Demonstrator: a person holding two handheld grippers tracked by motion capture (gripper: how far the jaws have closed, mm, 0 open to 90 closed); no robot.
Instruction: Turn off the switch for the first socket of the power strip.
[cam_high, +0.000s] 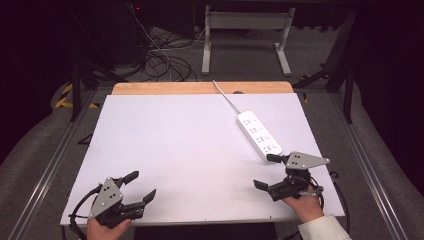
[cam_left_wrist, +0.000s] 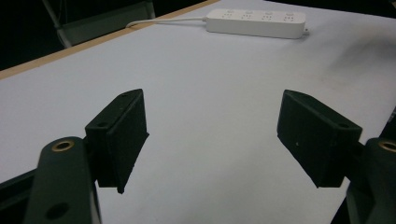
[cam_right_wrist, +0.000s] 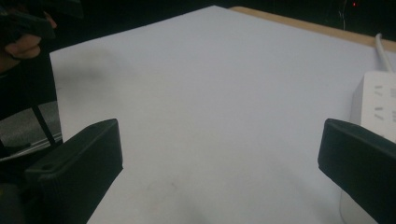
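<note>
A white power strip lies on the right half of the white table top, its cable running off over the far edge. My right gripper is low over the near right corner, just short of the strip's near end, open with nothing between its jaws. In the right gripper view the strip sits right beside the right-hand jaw. My left gripper rests open at the near left corner, jaws empty. From the left gripper view the strip lies far off across the table.
A wooden strip borders the table's far edge. Behind it stand a white metal frame and loose cables on the floor. The hand holding the left gripper appears at the upper left of the right gripper view.
</note>
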